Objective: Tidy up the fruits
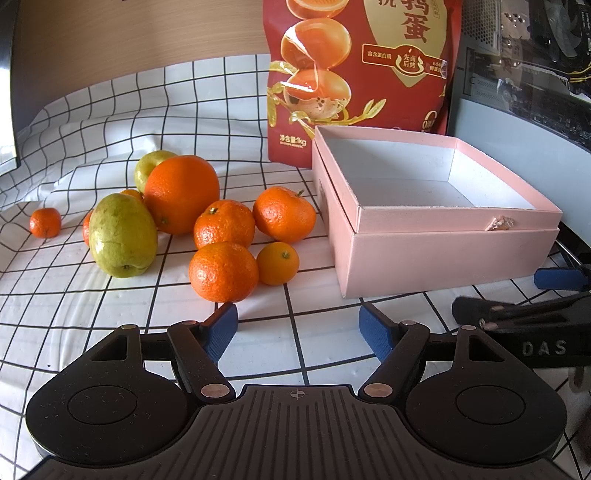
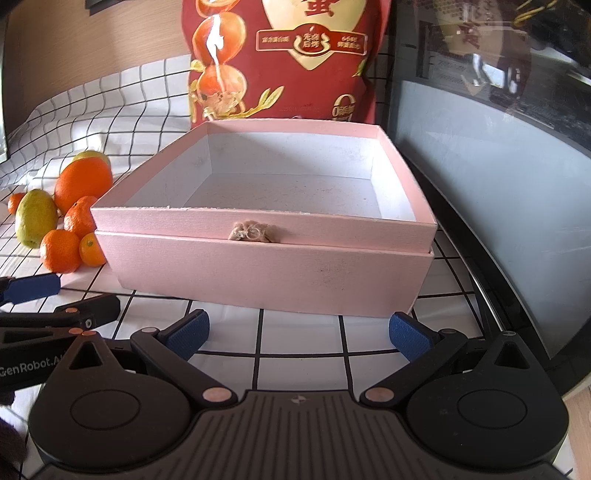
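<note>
Orange mandarin (image 1: 223, 272) sits just ahead of the left gripper (image 1: 298, 326) — jaws spread.

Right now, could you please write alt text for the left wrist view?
The open left gripper hovers low over a grid tablecloth, facing a loose cluster of oranges and green pears. An empty pink box sits to the right.

A white tablecloth (image 1: 110, 314) with a black grid covers the desk. A red snack bag (image 1: 354, 74) stands at the back edge, against a wooden wall (image 1: 129, 33).
</note>
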`<state>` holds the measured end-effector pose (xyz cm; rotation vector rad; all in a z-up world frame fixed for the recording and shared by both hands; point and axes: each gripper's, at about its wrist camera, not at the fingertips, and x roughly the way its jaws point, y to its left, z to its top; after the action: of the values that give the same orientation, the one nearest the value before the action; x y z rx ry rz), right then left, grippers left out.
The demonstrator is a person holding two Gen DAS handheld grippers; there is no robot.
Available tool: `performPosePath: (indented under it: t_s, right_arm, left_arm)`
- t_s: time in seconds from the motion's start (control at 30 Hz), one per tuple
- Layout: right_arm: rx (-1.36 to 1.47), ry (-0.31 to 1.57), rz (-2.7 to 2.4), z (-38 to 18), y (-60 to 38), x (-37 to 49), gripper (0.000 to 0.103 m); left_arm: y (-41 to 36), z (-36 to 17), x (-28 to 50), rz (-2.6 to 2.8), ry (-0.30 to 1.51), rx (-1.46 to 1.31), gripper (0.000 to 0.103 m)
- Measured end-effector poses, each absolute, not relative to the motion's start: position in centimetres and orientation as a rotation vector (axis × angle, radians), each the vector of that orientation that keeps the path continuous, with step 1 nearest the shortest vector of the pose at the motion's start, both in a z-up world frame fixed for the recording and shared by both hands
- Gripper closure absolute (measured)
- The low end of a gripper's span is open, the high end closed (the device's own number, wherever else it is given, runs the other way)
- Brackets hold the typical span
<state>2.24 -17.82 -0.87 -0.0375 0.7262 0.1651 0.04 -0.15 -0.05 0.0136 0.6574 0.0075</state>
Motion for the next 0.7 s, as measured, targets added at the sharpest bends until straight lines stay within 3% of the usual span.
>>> performPosePath:
  t_s: [0.5, 0.7]
  right_arm:
    - [-0.08, 0.802, 0.262, -0.5, -18.2, 1.2, 0.0]
    - [-0.139, 0.842, 0.364, -0.1, -17.6, 0.1, 0.0]
  left_arm:
    - [0.2, 0.1, -0.2, -0.059, 0.652, 0.006, 0.028]
    - [4.2, 2.6, -3.4, -0.171, 0.571, -0.161, 0.031]
